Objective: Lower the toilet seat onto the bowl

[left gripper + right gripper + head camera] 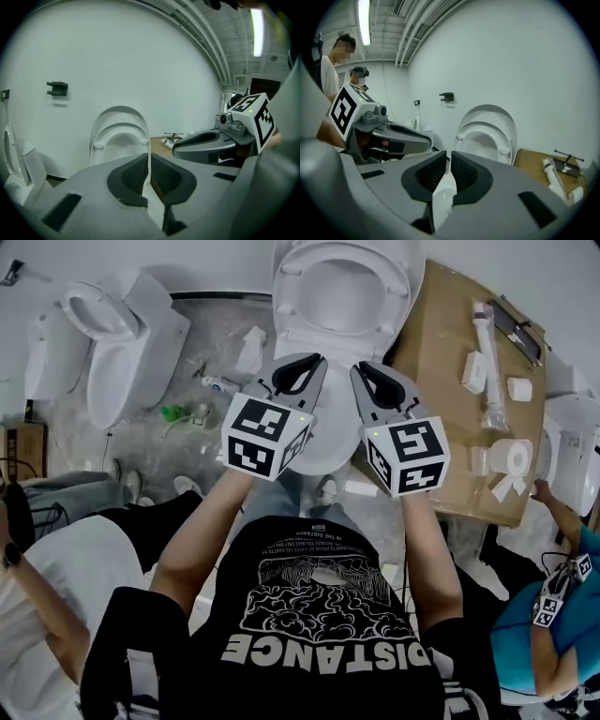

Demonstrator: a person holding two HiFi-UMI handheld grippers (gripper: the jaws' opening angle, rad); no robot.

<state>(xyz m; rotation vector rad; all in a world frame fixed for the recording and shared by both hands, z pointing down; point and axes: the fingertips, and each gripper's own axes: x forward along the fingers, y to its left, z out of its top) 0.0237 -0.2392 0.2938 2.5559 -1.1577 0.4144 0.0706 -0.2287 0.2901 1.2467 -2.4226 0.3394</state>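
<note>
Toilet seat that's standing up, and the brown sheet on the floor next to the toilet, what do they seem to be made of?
Toilet seat: likely moulded plastic, glossy white; smooth, with soft reflections and small bumpers on its underside.
Brown sheet: probably cardboard, matte tan, flat with thin straight edges.

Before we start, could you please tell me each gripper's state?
Left gripper: closed, holding nothing.
Right gripper: closed, holding nothing.

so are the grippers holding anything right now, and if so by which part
Nothing is held. The left gripper and the right gripper both have their jaws shut with nothing between them, apart from the upright toilet seat.
</note>
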